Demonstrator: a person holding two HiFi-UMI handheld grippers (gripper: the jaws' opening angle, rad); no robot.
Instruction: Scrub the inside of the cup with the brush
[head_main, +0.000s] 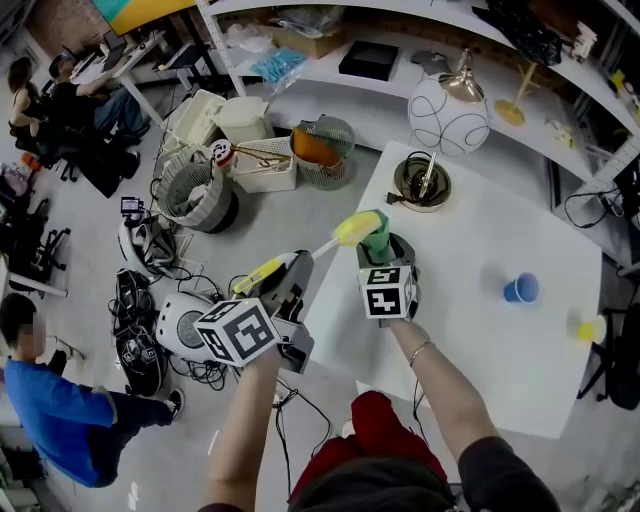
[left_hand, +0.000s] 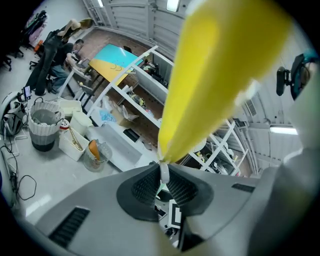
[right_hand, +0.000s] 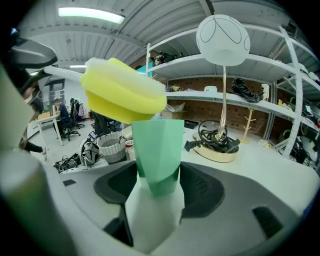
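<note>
**Head view.** Nearest the lens, at lower centre, the person's two forearms reach up-frame, each ending in a marker cube. The left tongs (head_main: 292, 268) grip the brush (head_main: 320, 248): yellow handle trailing to the lower left, thin white shaft, yellow sponge head at frame centre. The right tongs (head_main: 385, 256) hold the green cup (head_main: 378, 240) upright above the near left edge of the white bench (head_main: 470, 340). The sponge head sits at the cup's mouth. A blue cup (head_main: 521, 289) stands well apart at right, and a globe lamp (head_main: 448, 115) stands at the bench's far end.

**Left gripper view.** The pads are closed on the brush where the yellow handle (left_hand: 215, 75) meets the white shaft, at lower centre.

**Right gripper view.** Both pads clamp the cup's lower part at centre frame. The sponge head (right_hand: 122, 95) lies tilted across the rim at upper left; how far it has entered cannot be told.

**Handling, as a judgement.** The faceted cup looks thin and light — likely to flex or slip under a hard squeeze, so a low, moderate hold near the base suits it. The sponge should compress readily, while the slender shaft may bend — grasp at the handle and press gently down into the cup.
</note>
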